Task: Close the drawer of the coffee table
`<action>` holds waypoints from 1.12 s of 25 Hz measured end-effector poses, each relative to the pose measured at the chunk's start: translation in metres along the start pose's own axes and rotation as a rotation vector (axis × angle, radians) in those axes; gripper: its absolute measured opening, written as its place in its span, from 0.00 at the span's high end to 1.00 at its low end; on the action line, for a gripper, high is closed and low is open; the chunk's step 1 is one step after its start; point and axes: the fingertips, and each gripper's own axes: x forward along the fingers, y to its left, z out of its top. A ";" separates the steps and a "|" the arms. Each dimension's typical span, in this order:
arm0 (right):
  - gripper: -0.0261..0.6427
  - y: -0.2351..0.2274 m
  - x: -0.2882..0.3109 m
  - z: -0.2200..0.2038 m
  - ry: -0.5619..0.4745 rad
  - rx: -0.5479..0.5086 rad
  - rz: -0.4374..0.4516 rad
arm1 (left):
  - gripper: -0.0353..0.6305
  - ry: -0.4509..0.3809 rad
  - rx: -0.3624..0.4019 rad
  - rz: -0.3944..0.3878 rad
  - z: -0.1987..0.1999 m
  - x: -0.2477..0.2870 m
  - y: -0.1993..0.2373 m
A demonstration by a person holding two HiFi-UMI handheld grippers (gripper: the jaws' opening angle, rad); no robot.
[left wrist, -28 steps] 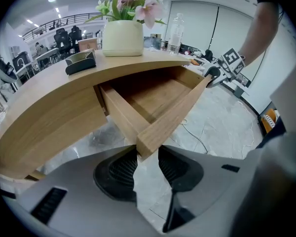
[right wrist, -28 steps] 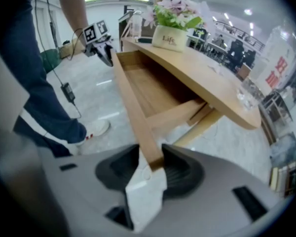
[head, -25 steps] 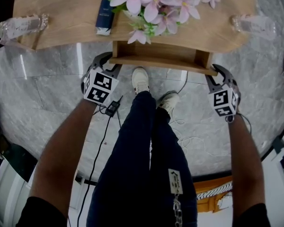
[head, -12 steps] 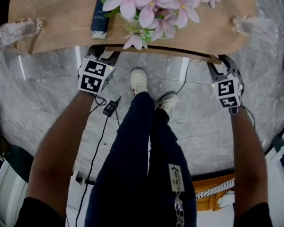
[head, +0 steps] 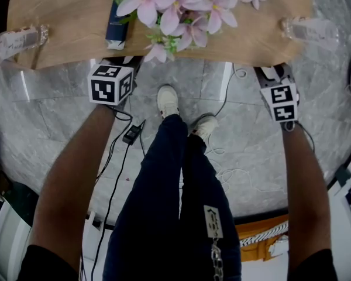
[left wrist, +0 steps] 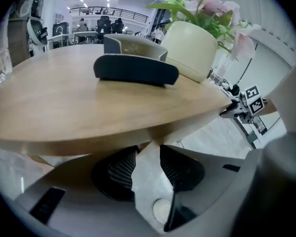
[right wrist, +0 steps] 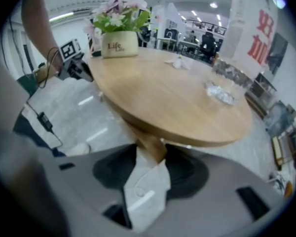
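The wooden coffee table (head: 64, 37) fills the top of the head view. Its drawer no longer sticks out past the front edge and is hidden under the top. My left gripper (head: 120, 62) is at the table's front edge on the left, with its jaws opening. In the left gripper view a wooden edge (left wrist: 155, 137) lies just past the left gripper (left wrist: 143, 167); only floor shows between the fingers. My right gripper (head: 273, 72) is at the front edge on the right, also opening. A wooden corner (right wrist: 149, 143) sits at the mouth of the right gripper (right wrist: 148, 174).
On the top stand a pot of pink flowers (head: 175, 7), a dark blue box (head: 116, 19) and clear bottles (head: 17, 40) (head: 313, 28). The person's legs (head: 169, 186) and shoes stand on the grey marble floor between the grippers, beside a cable with an adapter (head: 131, 134).
The drawer, sticking out a second ago, has slid back under the tabletop. Both grippers moved up to the table edge with it. The left marker cube has rolled.
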 end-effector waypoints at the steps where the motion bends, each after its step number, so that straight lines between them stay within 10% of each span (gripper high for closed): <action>1: 0.67 0.000 0.000 -0.001 0.000 0.021 -0.002 | 0.68 0.001 -0.009 -0.001 0.000 0.000 0.000; 15: 0.69 -0.042 -0.092 -0.051 -0.044 0.464 -0.184 | 0.73 0.118 -0.090 0.000 -0.098 -0.077 -0.032; 21: 0.89 -0.139 -0.241 -0.069 -0.360 0.881 -0.466 | 0.83 -0.156 -0.246 -0.024 -0.031 -0.147 -0.092; 28: 0.91 -0.128 -0.406 0.109 -0.652 0.381 -0.385 | 0.91 -0.607 -0.101 -0.097 0.197 -0.280 -0.171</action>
